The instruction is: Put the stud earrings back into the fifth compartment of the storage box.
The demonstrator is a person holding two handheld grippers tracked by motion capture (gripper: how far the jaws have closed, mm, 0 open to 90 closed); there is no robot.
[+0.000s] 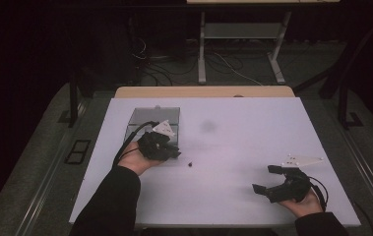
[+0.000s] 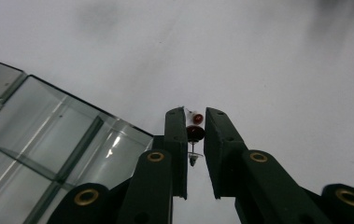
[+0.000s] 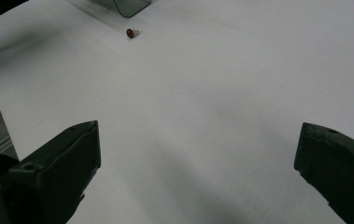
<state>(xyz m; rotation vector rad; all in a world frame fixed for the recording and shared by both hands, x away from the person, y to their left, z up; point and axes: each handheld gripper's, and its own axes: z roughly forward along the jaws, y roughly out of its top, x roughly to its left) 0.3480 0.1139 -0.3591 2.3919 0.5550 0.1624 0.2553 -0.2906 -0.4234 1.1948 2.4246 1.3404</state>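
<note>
— Over the desk, from the high view, what do you make out?
— A white desk with a clear compartment box near its far left part. The left gripper is just at the box's near edge, held in the person's left hand. A small dark piece lies on the desk just to the right of that gripper. The right gripper sits near the right front corner, well apart from the box.

— And the left gripper view?
— Its jaws are drawn in on a small red bead on a thin pin; the bead sits pinched between the two black pads, the pin running down the gap, something white at its top. The clear box with its dividers lies to the left, below the jaws, with bare desk beyond.

— The right gripper view?
— The jaws stand wide apart, nothing between them. Far off on the desk lies a small red piece, just beside the rounded corner of the clear box.

— Whether that piece touches the box?
— It lies apart from it, only just.
</note>
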